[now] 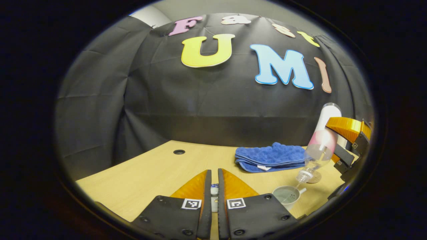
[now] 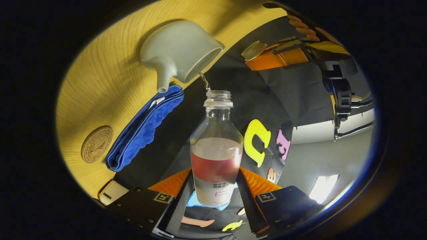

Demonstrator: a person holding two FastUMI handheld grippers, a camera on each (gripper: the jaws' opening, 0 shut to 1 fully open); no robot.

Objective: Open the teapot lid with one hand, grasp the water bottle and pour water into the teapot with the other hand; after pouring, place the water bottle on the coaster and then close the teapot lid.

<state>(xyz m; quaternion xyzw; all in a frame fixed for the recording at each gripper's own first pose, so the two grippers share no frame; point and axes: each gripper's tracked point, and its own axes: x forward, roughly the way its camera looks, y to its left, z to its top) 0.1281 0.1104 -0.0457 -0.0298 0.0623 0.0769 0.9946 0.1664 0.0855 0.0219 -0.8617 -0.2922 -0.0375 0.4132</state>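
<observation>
Right gripper view: right gripper (image 2: 215, 186) clenched on water bottle (image 2: 216, 150), tipped, thin stream entering open teapot (image 2: 178, 50) at 11 o'clock. Left gripper (image 1: 214, 193) grasps lid (image 1: 214, 190). Pouring step; next, bottle upright onto coaster (image 2: 97, 144) at 9 o'clock.

The left gripper (image 1: 214, 193) has its fingers nearly together around a small lid knob (image 1: 214, 190) above the wooden table (image 1: 140, 176). To the right, the other gripper (image 1: 347, 146) tips a water bottle (image 1: 320, 146) mouth-down over the open teapot (image 1: 287, 195), near a folded blue cloth (image 1: 270, 156).
</observation>
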